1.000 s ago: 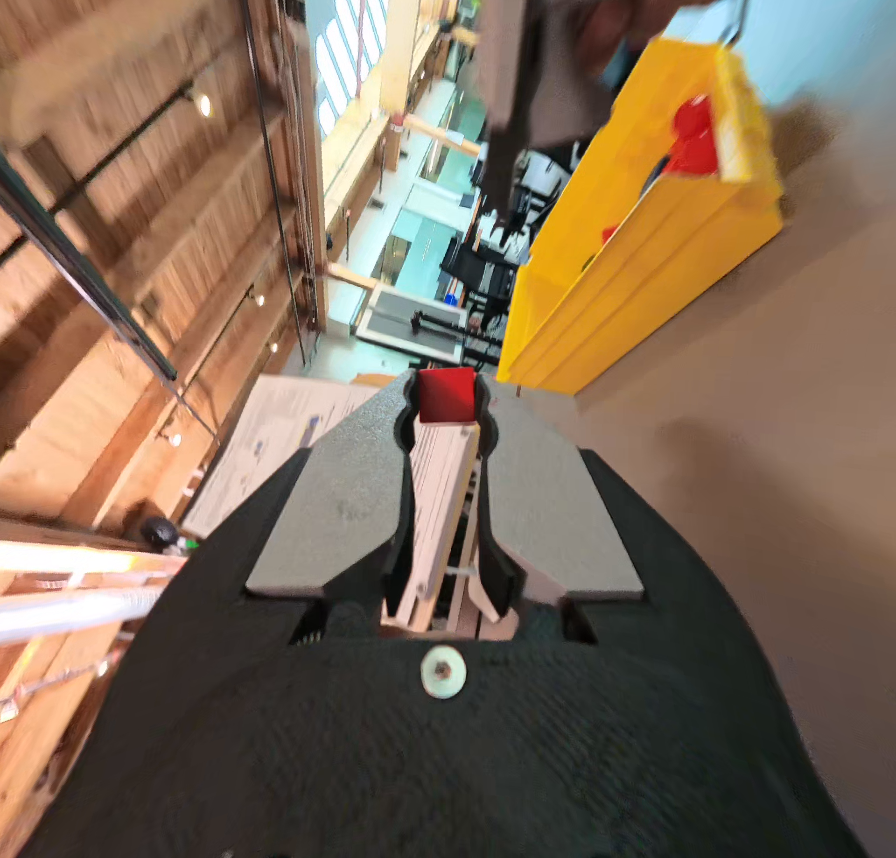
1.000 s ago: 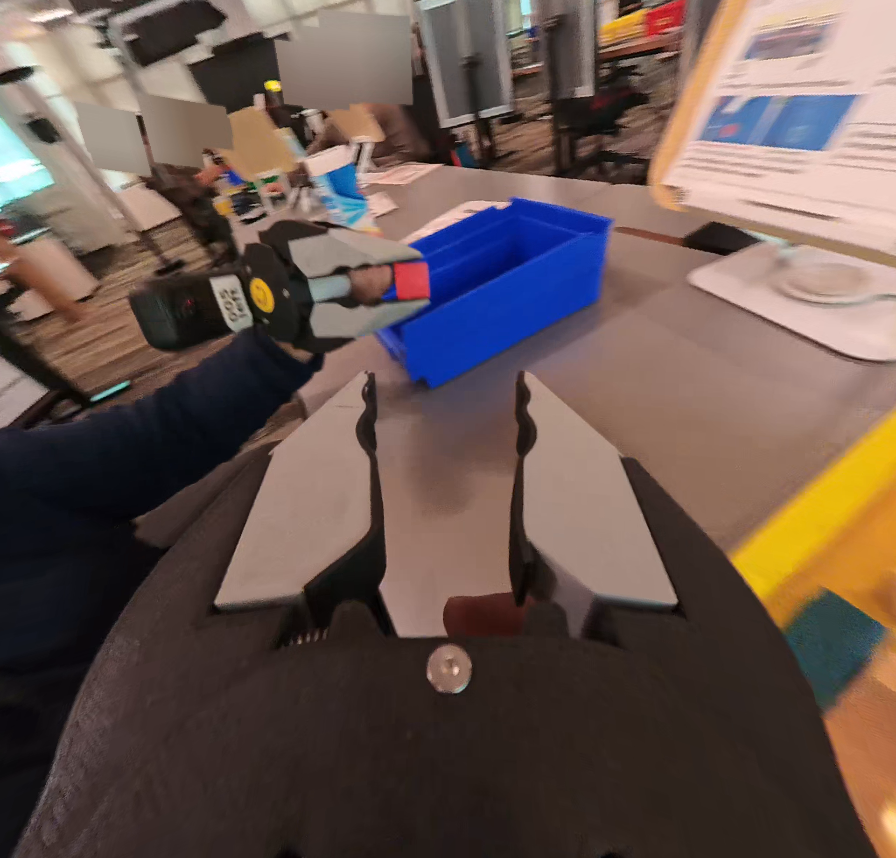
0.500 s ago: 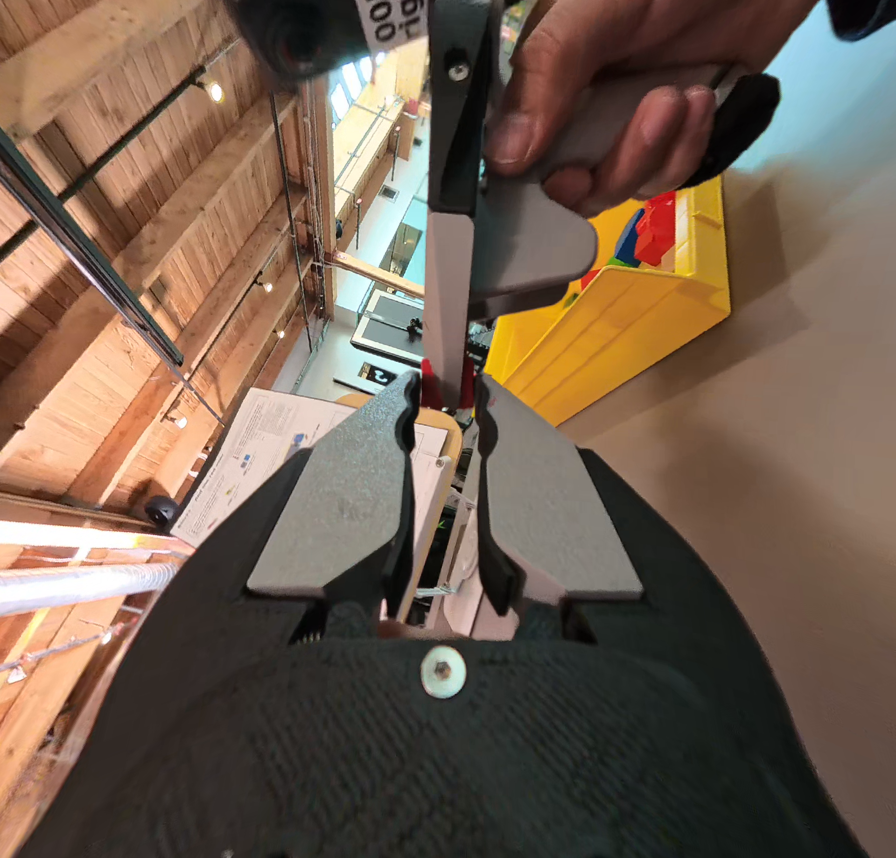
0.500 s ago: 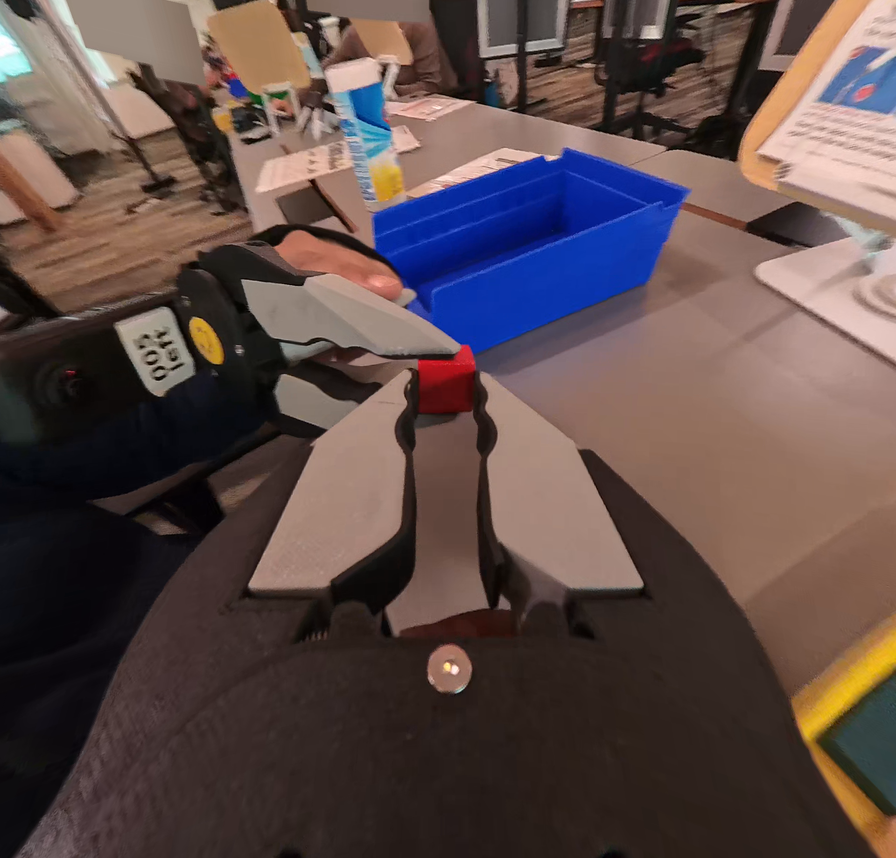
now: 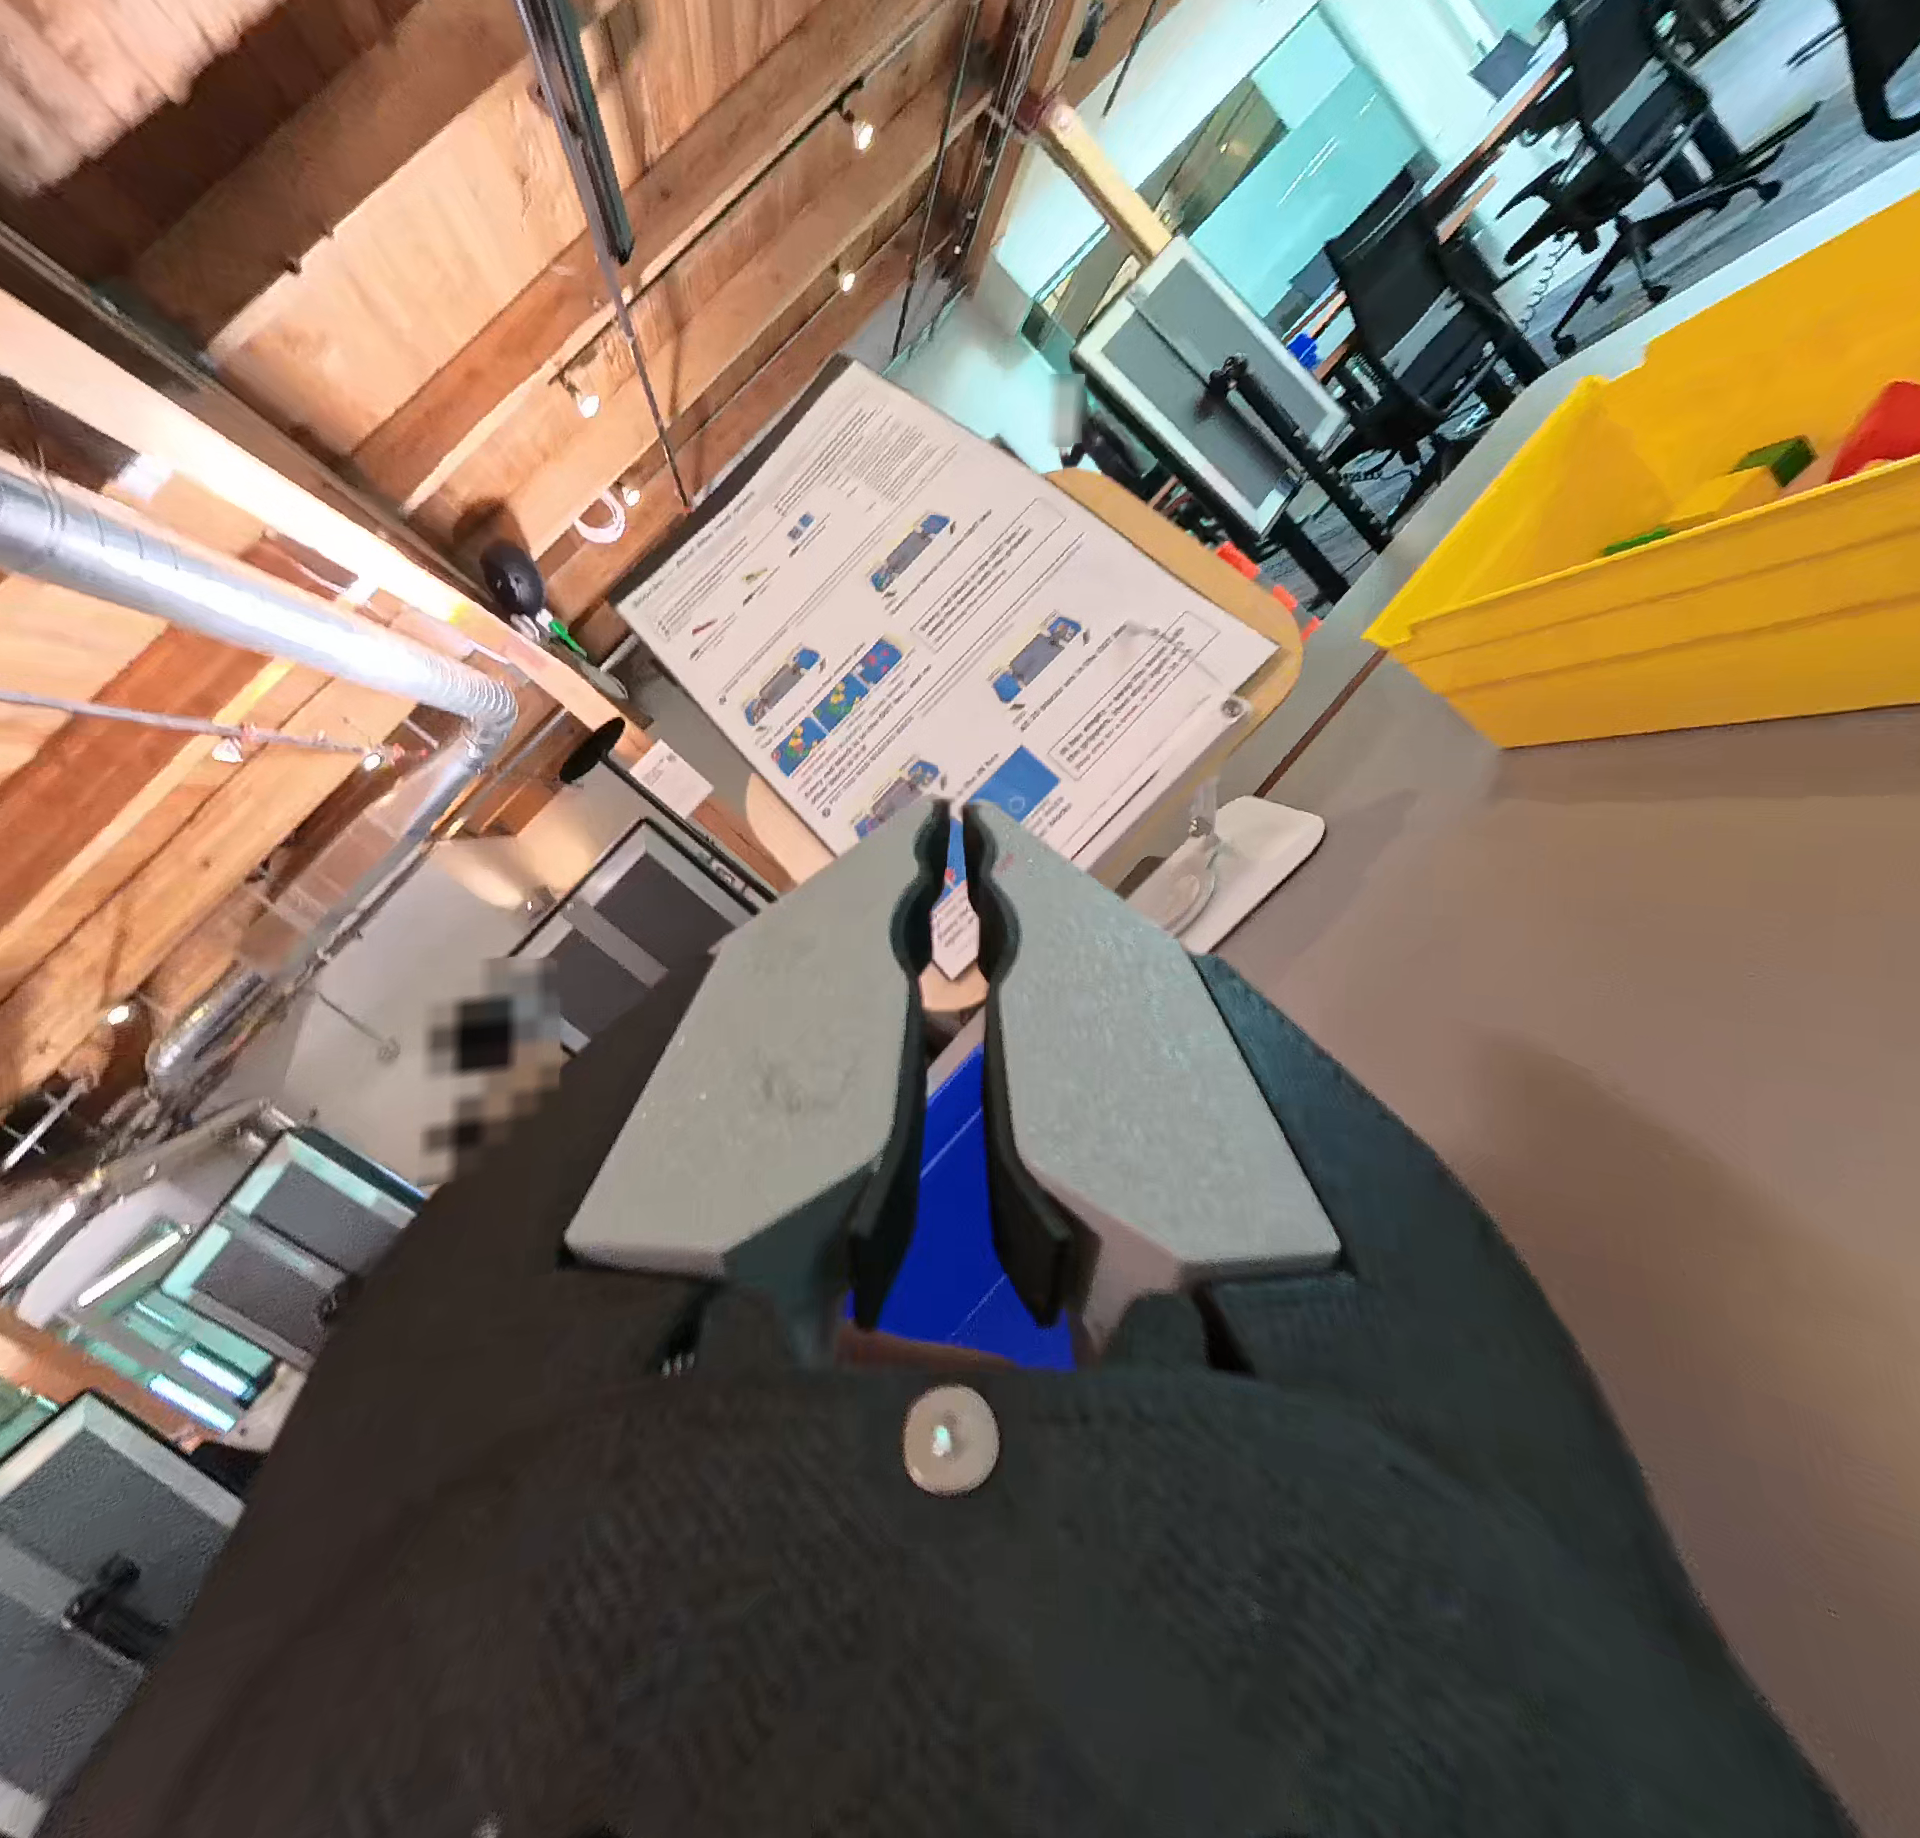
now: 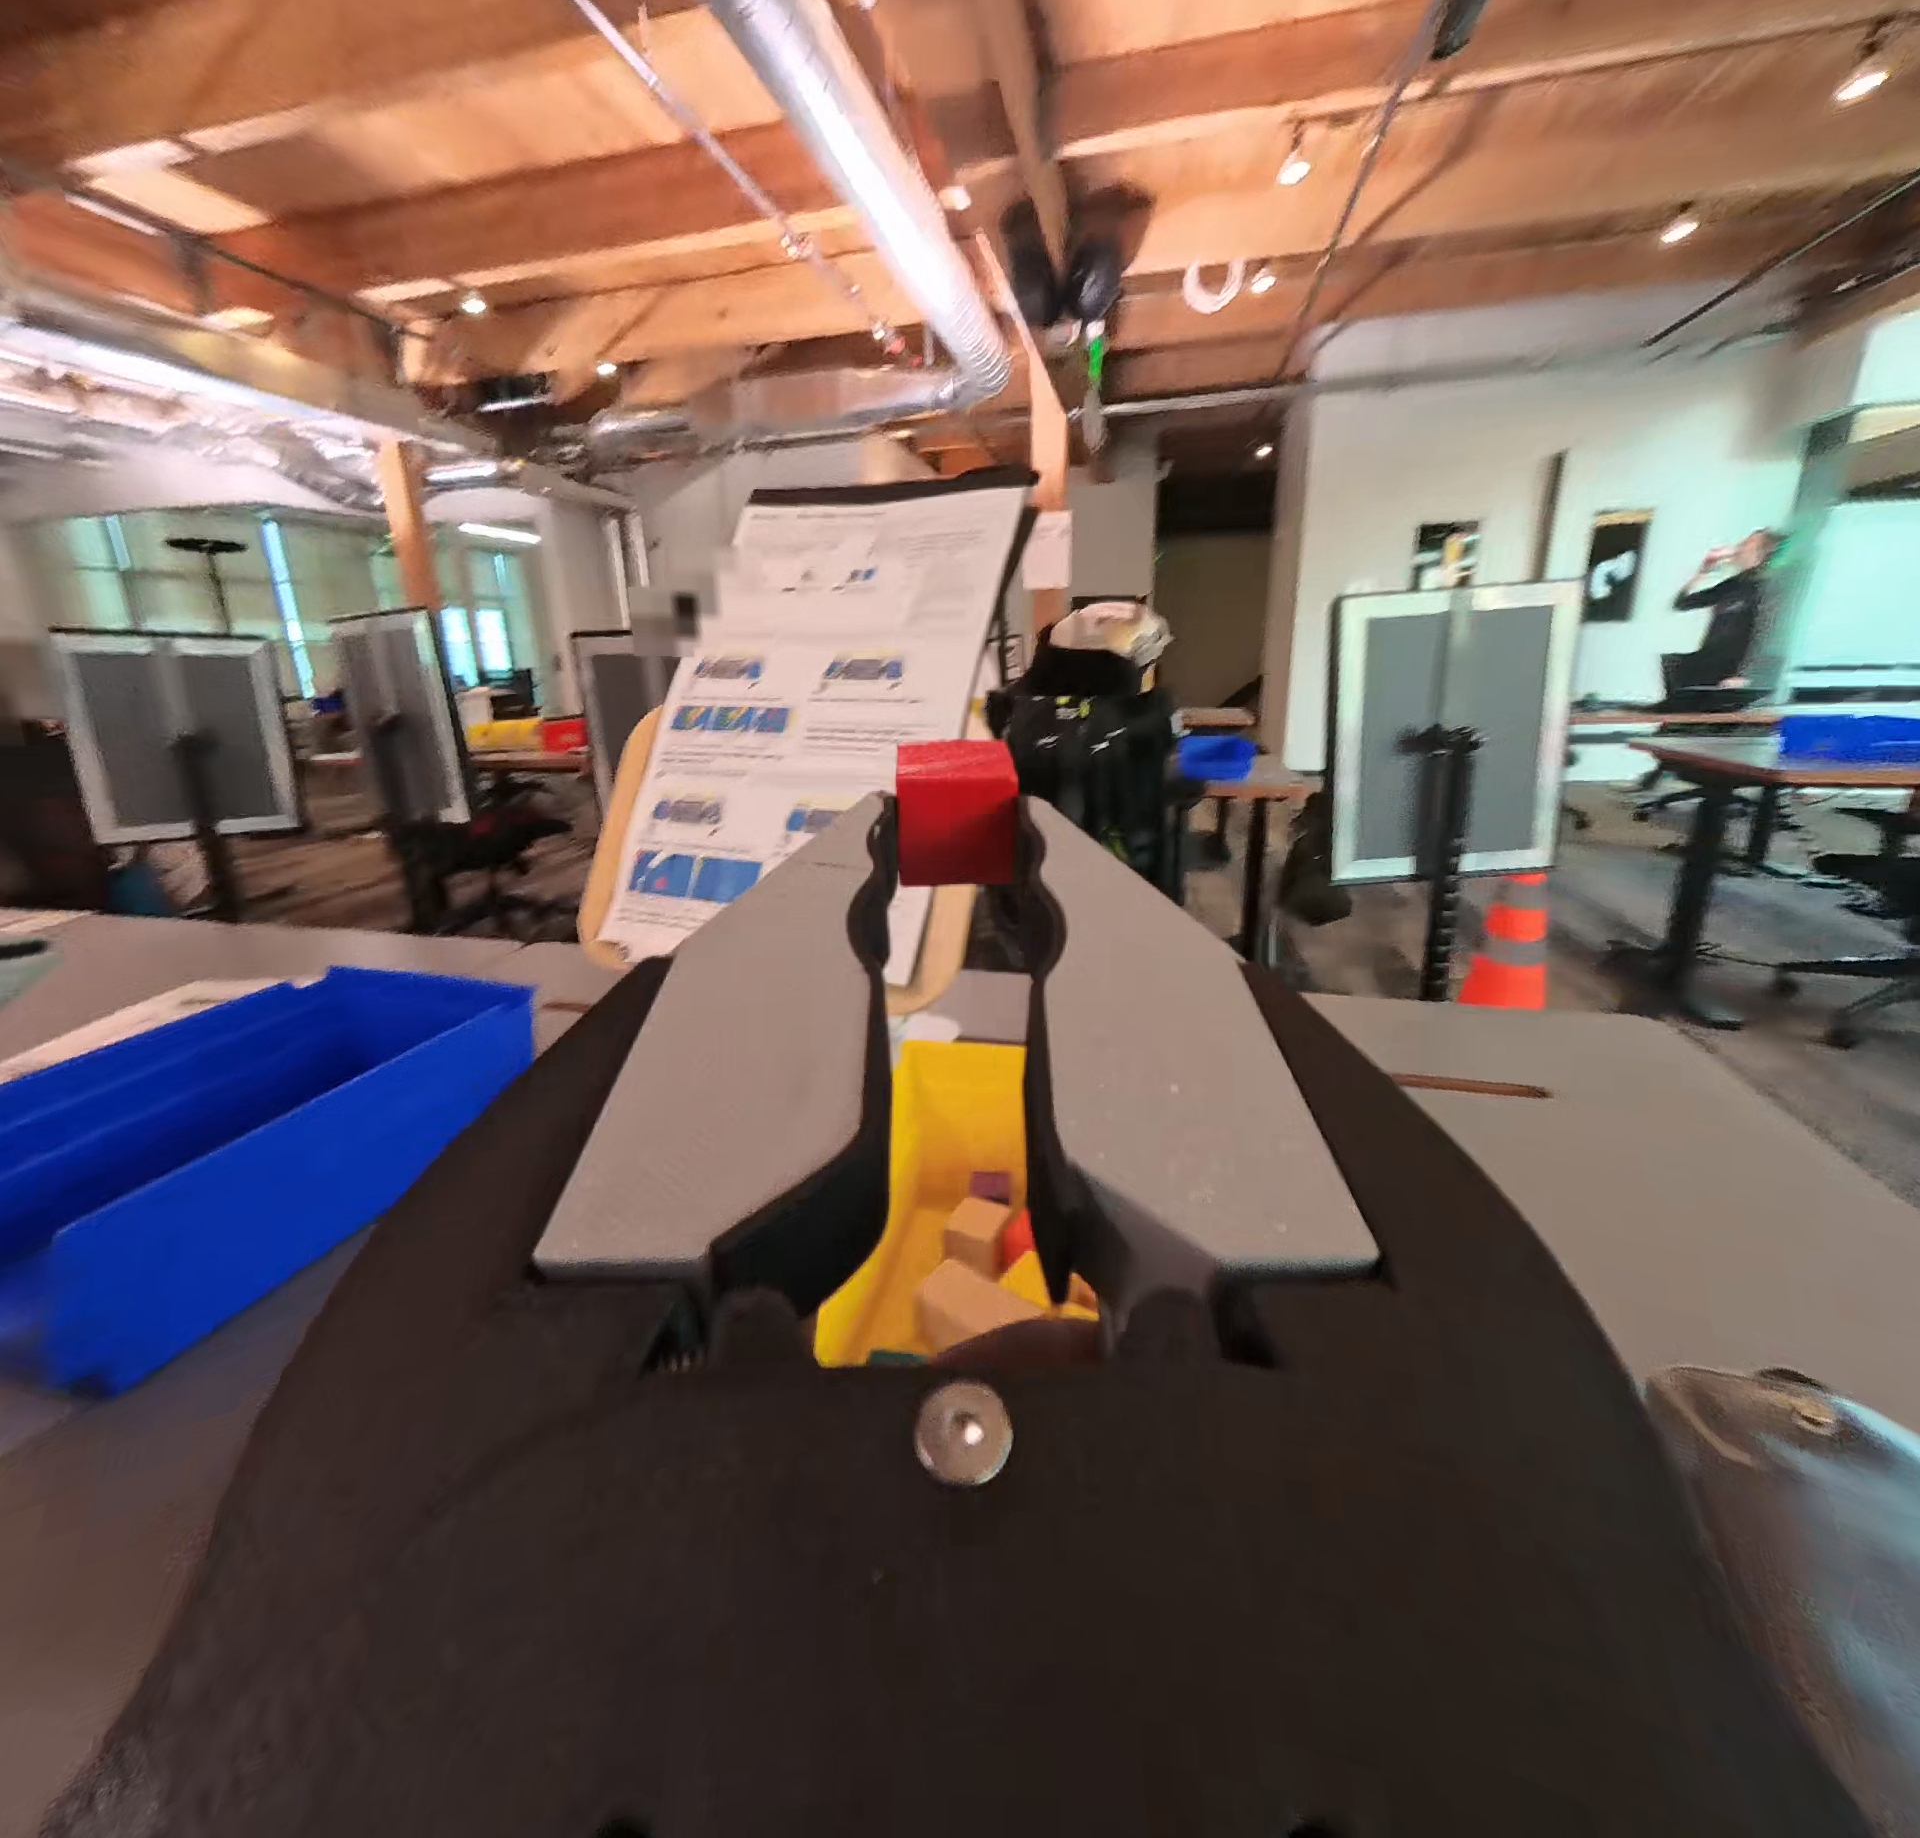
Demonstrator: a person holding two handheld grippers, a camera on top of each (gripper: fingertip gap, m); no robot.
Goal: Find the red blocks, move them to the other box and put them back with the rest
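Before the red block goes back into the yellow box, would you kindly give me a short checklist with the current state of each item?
1. Right gripper shut on red block: ok.
2. Block held at the fingertips, seemingly square: ok.
3. Yellow box under the right fingers: ok.
4. Landing spot among the blocks in the box: cannot tell, mostly hidden.
5. Left gripper nearly closed, holding nothing: ok.
6. Blue box off to one side: ok.

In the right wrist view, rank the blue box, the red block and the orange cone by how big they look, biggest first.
1. blue box, by far the largest.
2. and 3. red block and orange cone look about alike. The block sits close to the camera in the right gripper, and the cone stands far off, so true size is unsure.
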